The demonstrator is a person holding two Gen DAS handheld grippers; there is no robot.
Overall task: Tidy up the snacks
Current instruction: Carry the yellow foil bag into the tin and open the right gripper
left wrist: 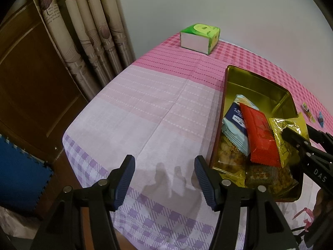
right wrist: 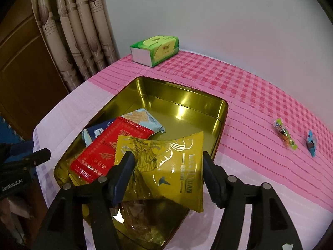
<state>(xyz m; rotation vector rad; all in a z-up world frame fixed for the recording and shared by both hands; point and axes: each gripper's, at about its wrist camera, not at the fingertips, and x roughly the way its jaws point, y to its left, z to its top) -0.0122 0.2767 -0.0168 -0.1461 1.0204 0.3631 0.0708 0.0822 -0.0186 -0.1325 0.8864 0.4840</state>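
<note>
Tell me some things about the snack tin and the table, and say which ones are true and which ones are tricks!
1. The gold tin has snacks in it. True.
2. The yellow packet lies on the cloth outside the tin. False: it sits over the tin, between the right gripper's fingers.
3. Two small candies lie on the pink cloth. True.
4. The left gripper holds the red packet. False: it is open and empty.
5. The tissue box is blue. False: green.

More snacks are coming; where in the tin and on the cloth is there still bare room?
Free: the gold tin's far end, beyond the red packet; cloth between tin and tissue box. Crowded: the tin's near end, under the yellow bag.
</note>
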